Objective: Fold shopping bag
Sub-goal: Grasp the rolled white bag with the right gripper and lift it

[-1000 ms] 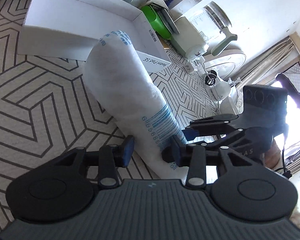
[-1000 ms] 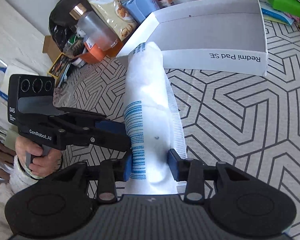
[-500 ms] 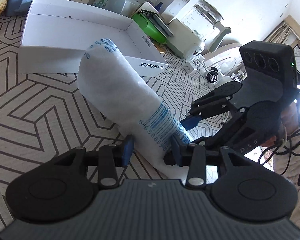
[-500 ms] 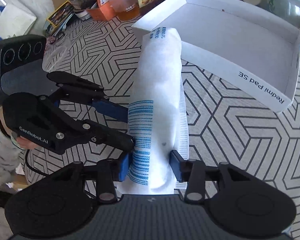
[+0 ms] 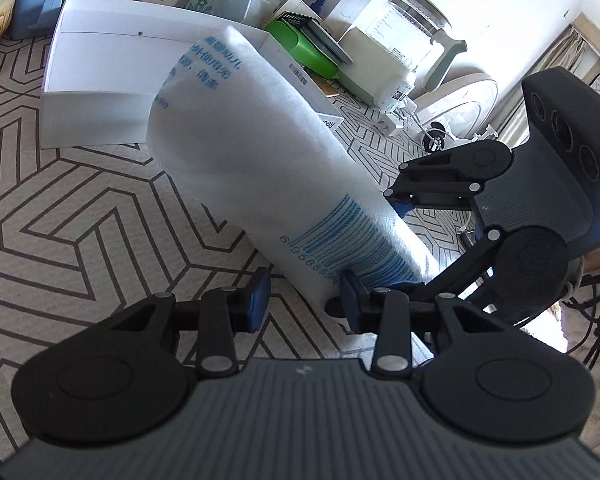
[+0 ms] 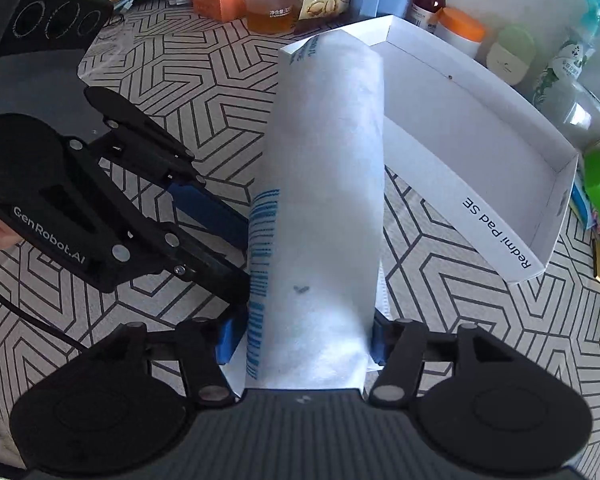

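Note:
The shopping bag [image 6: 324,184] is folded into a long white strip with a blue barcode print. My right gripper [image 6: 302,340] is shut on its near end, and the strip stretches away from it toward the white box. In the left wrist view the bag [image 5: 260,168] rises at a slant off the mat. Its lower end sits between the fingers of my left gripper [image 5: 302,300], which is open. The bag touches only the right fingertip [image 5: 350,296]. From the right wrist, the left gripper's fingers [image 6: 212,240] reach the strip's barcode edge from the left.
A shallow white box lid [image 6: 500,184] marked Redmi Pad SE lies just beyond the bag's far end. Bottles, jars and packets [image 6: 460,28] crowd the far edge of the patterned mat [image 6: 440,300]. A green case [image 5: 304,46] and a glass jar [image 5: 412,32] stand at the right.
The bag's far end has lifted off the mat and swung up closer to the left camera. Both grippers have moved nearer the box, with the right one still gripping the bag.

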The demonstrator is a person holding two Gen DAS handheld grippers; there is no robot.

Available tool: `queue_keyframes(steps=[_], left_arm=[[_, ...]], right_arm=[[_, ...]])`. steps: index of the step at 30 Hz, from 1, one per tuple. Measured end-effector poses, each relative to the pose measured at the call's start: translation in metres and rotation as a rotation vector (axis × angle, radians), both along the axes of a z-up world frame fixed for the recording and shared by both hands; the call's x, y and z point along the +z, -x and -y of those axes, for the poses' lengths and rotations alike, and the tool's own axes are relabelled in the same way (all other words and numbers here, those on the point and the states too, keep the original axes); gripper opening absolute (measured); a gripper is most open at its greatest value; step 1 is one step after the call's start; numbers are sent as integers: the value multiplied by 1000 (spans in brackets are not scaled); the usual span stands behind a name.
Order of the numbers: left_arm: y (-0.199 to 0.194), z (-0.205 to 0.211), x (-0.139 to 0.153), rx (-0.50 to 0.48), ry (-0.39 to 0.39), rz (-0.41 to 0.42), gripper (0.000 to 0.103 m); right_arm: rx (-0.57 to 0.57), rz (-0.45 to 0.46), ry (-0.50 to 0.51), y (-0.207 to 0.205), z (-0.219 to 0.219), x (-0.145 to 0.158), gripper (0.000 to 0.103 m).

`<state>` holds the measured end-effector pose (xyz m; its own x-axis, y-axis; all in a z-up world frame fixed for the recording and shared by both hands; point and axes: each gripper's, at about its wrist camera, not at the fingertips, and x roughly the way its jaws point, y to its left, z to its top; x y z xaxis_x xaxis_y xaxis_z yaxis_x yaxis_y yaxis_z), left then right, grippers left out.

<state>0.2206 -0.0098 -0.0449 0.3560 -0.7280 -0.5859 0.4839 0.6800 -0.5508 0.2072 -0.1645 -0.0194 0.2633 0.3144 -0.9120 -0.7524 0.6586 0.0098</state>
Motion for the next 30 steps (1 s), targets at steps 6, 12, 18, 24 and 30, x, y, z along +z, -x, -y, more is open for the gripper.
queue_keyframes(steps=[6,12,18,24,30], left_arm=[[-4,-7,-2,19,23,-34,36],[27,-45,18,125,-75,51,36],[89,-116,50,315,-292,235,44],[137,-179,53,483,-474,317,55],[141,-197,35,505,-539,309,58]], right_arm=[[-105,-93,-120,-16,20,3,30],[-270,-219,-359,-25,59,-2,23],[-540,-470,-958,-27,127,-31,23],[-599,-593,-1245,-8,116,-51,24],[-511,-605,-1304,8,69,-45,24]])
